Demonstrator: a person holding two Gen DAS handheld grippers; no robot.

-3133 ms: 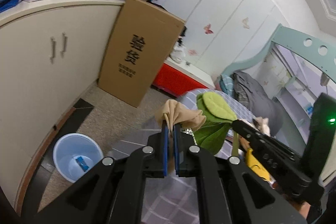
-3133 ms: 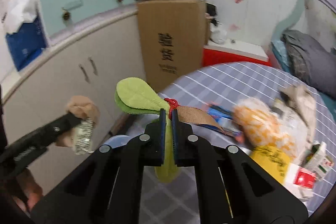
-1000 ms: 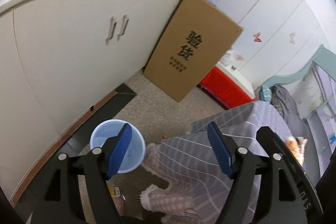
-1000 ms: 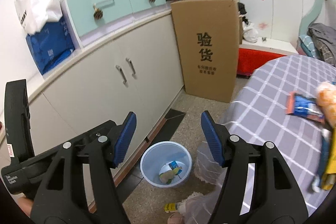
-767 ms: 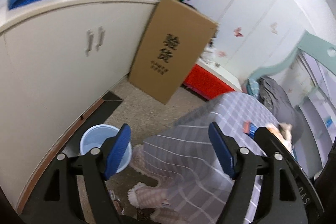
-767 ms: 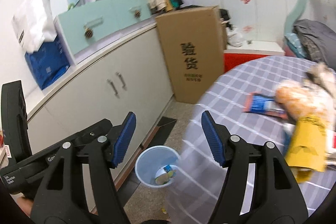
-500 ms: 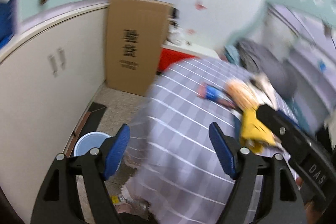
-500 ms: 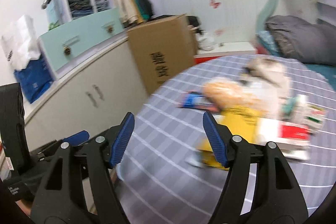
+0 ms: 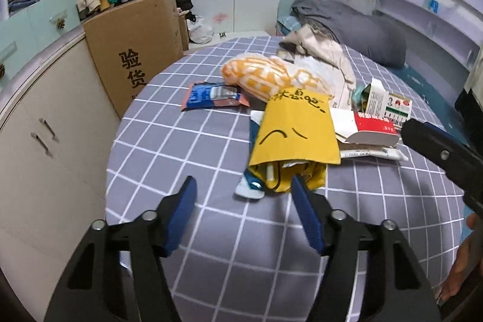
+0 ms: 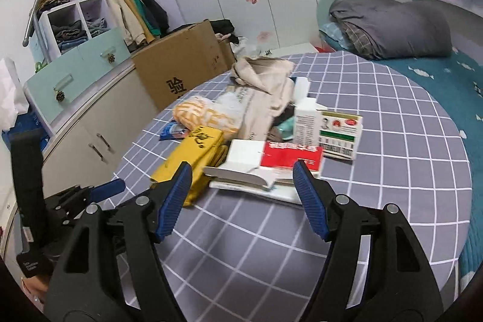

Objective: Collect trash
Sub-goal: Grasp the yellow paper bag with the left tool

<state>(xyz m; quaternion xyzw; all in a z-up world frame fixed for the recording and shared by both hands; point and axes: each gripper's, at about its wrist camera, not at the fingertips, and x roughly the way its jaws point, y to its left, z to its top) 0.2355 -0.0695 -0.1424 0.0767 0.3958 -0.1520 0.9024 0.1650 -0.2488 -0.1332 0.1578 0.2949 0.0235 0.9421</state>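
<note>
The yellow bag (image 9: pixel 294 129) lies on the checked table (image 9: pixel 187 147), its long way running from the left gripper (image 9: pixel 243 219) toward the far pile, open end nearest. The left gripper's jaws have just been closing, nothing between them. The right gripper (image 10: pixel 241 198) is empty, jaws apart. Only the right view shows the shelves (image 10: pixel 75 20); a small blue-white scrap (image 9: pixel 250 186), maybe a wrapper, shows only left.

**Cloth, paper and plastic ahead of your jaws**

Your ribbed blue pads (image 9: pixel 181 218) look matt rubbery. Beyond them lies a checked cloth worktop (image 9: pixel 193 147), a matt yellow paper bag (image 9: pixel 295 132), a glossy blue wrapper (image 9: pixel 211 95) and a printed card box (image 10: pixel 341 135).
</note>
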